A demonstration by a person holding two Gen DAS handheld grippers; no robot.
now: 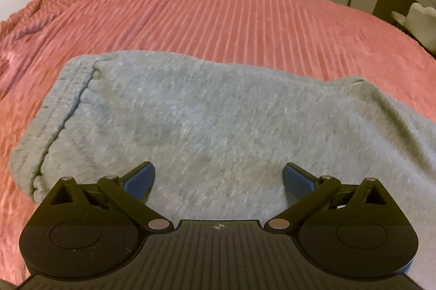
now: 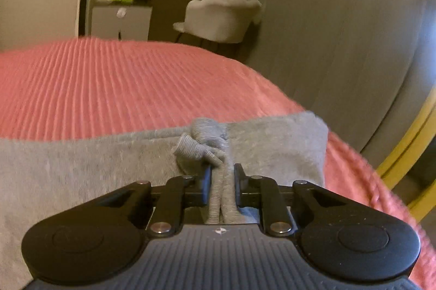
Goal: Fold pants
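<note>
Right tongs (image 2: 223, 175) pinch the ribbed cuff (image 2: 209, 134) of the grey pants (image 1: 218, 121) on the bed (image 1: 190, 12); left tongs (image 1: 218, 175), spread wide, should pin cloth before carrying the fold over

The left tongs (image 1: 218, 178) are a matte black plastic rig: a ribbed black plate at the near edge carrying a small white-and-black cross-hair mark, flanked by two rounded black lobes, each with a shallow circular recess. Black link bars hinge on silver round-headed pins, and the two fingers end in dark blue pads (image 1: 140, 179). The right tongs (image 2: 222, 178) share the same build, with a ribbed greyish-black plate, a small white cross-hair mark, twin rounded lobes, silver pins and black fingers (image 2: 205, 181). Fine pale dust specks dot both bodies.
</note>
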